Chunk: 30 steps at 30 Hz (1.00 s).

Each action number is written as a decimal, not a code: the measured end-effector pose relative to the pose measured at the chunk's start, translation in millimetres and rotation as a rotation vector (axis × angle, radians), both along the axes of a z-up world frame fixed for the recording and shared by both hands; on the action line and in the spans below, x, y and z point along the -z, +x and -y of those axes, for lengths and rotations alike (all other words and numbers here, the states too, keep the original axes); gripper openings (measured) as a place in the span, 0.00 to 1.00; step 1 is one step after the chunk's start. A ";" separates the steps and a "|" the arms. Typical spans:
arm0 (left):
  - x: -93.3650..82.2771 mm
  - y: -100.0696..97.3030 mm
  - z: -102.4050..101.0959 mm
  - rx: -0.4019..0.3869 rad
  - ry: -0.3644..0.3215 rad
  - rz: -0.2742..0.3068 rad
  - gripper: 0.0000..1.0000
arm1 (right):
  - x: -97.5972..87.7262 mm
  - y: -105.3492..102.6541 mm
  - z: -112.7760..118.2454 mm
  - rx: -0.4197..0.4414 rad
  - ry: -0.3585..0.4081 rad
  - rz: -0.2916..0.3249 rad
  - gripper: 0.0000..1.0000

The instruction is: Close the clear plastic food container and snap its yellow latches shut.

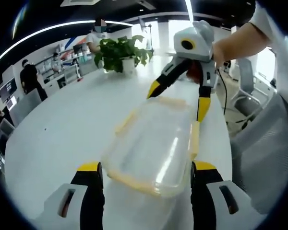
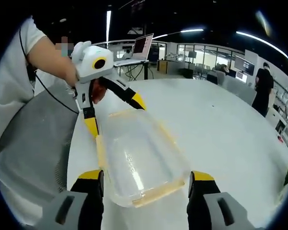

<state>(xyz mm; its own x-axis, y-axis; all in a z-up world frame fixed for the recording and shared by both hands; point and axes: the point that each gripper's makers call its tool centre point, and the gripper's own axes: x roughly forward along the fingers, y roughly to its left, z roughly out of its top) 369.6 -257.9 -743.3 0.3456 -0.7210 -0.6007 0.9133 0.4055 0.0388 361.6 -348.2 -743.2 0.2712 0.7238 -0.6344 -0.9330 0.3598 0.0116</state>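
A clear plastic container [image 1: 151, 143] [image 2: 137, 155] with its lid on lies lengthwise on the white table [image 1: 57, 129] [image 2: 225, 120]. Yellow latches run along its edges: one at the near end [image 1: 134, 183], one on the right side [image 1: 195, 139], and one at the end in the right gripper view [image 2: 156, 193]. I cannot tell whether they are snapped down. My left gripper [image 1: 146, 167] [image 2: 114, 114] is open, its jaws standing either side of one end. At the opposite end my right gripper [image 2: 146, 176] [image 1: 178, 99] straddles the container the same way, open too.
A potted plant [image 1: 122, 52] stands at the table's far side, and a laptop [image 2: 141, 45] sits on another desk. The table edge runs close beside the container, with a person's grey clothing [image 1: 264, 158] and an office chair [image 1: 245, 86] beyond. People stand in the background.
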 end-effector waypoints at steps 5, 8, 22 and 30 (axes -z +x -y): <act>0.0 -0.3 0.0 -0.004 -0.006 0.000 0.72 | 0.5 -0.7 -0.5 0.004 -0.001 0.003 0.71; -0.1 -0.3 0.4 -0.001 0.003 0.005 0.72 | 0.3 -0.5 -1.0 0.005 0.000 0.005 0.71; 0.5 0.9 -2.8 -0.005 0.015 -0.003 0.71 | -0.2 -1.0 -4.1 0.009 0.001 0.007 0.71; 0.2 0.2 -15.4 -0.012 0.024 -0.007 0.71 | 0.9 -1.7 -17.1 0.001 -0.015 0.023 0.71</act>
<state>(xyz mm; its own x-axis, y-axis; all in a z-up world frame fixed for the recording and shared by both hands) 369.8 -242.4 -743.5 0.3500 -0.7021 -0.6202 0.9085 0.4158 0.0420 359.9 -331.1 -744.0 0.2865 0.7139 -0.6389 -0.9325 0.3609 -0.0149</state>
